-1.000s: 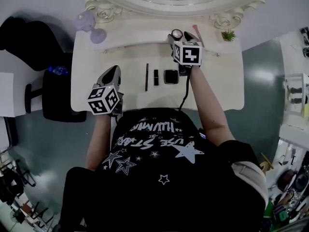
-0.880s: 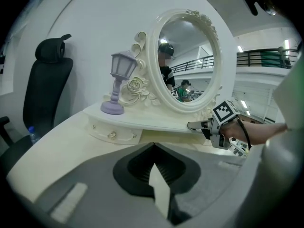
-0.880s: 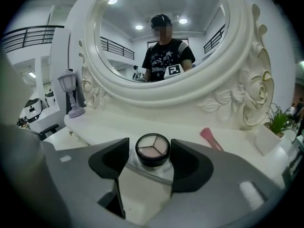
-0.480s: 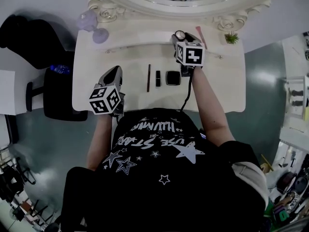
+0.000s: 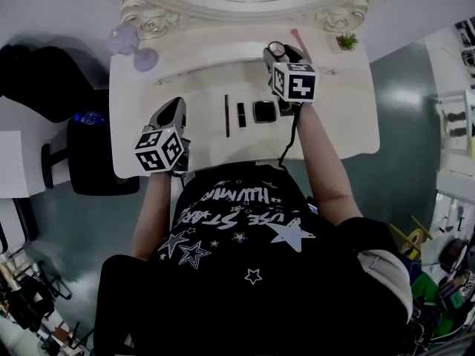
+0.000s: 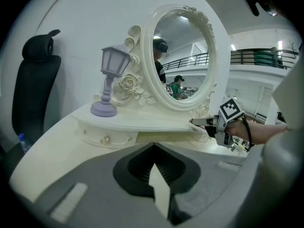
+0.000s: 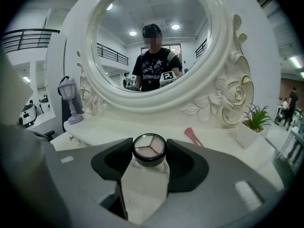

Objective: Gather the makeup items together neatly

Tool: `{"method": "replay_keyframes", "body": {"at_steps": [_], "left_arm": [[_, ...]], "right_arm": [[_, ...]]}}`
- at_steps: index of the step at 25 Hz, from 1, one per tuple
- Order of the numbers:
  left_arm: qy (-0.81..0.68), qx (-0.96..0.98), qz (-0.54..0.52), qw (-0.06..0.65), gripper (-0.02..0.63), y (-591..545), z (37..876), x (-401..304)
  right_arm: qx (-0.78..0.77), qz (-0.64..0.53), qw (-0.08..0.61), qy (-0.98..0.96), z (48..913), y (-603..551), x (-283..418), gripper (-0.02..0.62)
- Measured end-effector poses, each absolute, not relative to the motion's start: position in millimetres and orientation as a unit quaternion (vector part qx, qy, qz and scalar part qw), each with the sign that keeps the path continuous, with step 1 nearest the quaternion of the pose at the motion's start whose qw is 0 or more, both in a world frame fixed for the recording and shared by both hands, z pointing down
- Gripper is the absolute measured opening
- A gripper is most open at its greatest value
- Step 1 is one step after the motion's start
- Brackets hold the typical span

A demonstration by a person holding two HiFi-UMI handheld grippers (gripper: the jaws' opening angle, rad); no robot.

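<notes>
Far left, the left gripper (image 5: 176, 108) hangs over the near edge of the dressing table (image 5: 334, 124), jaws together on nothing. Mid-table, the pencil (image 5: 226, 115), lipstick (image 5: 241, 114) and square compact (image 5: 264, 112) lie in a tidy row. At the right gripper (image 5: 278, 50), over the raised shelf, the jaws have just been closing and now pinch the round eyeshadow pot (image 7: 149, 147) by its sides. That's a slim, curved hold: tilt it and the pot could squirt free, or come down hard and scatter that row.
</notes>
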State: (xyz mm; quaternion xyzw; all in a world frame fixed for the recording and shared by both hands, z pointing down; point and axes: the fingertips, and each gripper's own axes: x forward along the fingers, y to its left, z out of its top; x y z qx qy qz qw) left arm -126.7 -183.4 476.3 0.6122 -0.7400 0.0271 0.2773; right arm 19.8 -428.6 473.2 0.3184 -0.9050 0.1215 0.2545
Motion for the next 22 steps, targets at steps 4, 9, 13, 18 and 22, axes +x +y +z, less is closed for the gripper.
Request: {"method": "replay_keyframes", "body": {"at_steps": [4, 9, 13, 18, 22], "left_arm": [[-0.722, 0.631, 0.035, 0.281, 0.002, -186, 478, -119], [-0.701, 0.650, 0.046, 0.289, 0.002, -188, 484, -109], [-0.686, 0.663, 0.054, 0.293, 0.001, -188, 488, -102], [-0.669, 0.679, 0.065, 0.296, 0.002, -190, 491, -95], [-0.656, 0.689, 0.074, 0.299, 0.002, -191, 495, -88]], "right_arm": [[0.338, 0.121, 0.251, -0.899, 476, -416, 37, 0.253], [0.365, 0.136, 0.254, -0.886, 490, -402, 65, 0.253], [0.386, 0.149, 0.265, -0.871, 504, -392, 89, 0.253], [0.407, 0.156, 0.275, -0.857, 517, -380, 110, 0.253], [0.418, 0.162, 0.290, -0.846, 531, -369, 125, 0.252]]}}
